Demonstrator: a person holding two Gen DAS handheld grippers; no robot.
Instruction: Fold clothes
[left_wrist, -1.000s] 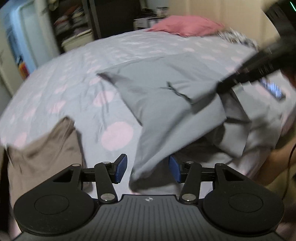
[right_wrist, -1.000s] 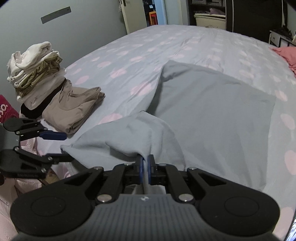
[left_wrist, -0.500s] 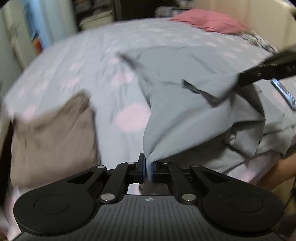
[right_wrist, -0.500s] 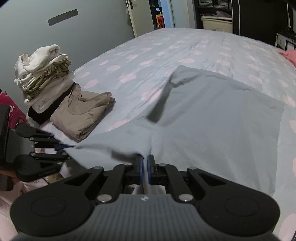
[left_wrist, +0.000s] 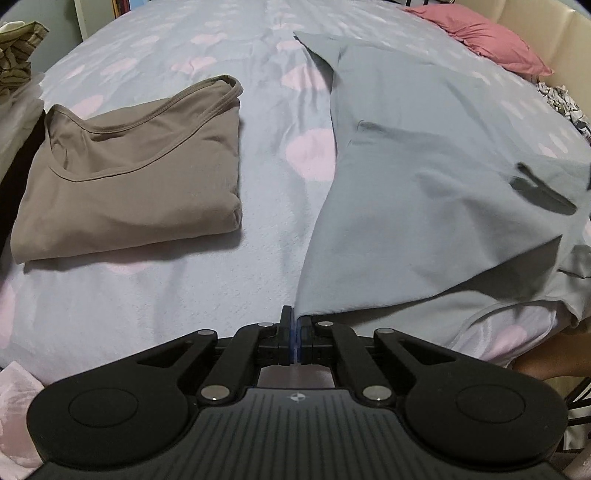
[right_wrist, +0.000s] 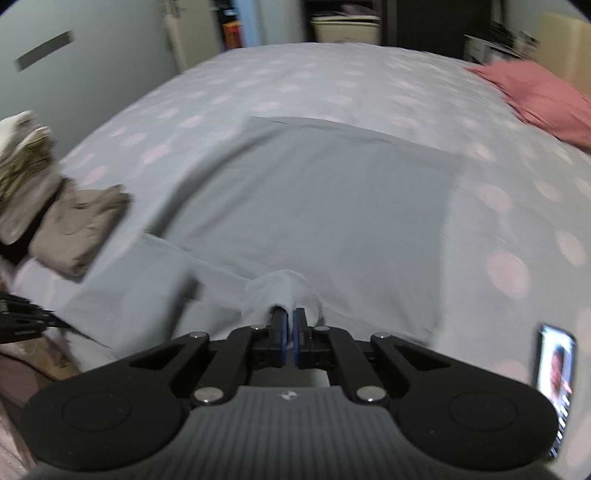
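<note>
A spotted bed (left_wrist: 155, 295) fills both views. A grey shirt (left_wrist: 417, 192) lies spread across its near right part. Left of it sits a folded tan top (left_wrist: 129, 173). A pink pillow (left_wrist: 491, 40) lies far right. The left gripper (left_wrist: 295, 330) pinches the shirt's near corner; the right gripper (right_wrist: 289, 325) clamps a bunched edge. A phone (right_wrist: 556, 384) lies near right.

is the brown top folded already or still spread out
Folded. The brown top lies as a compact rectangle with doubled layers at its edge, beside the grey garment on the bed.
</note>
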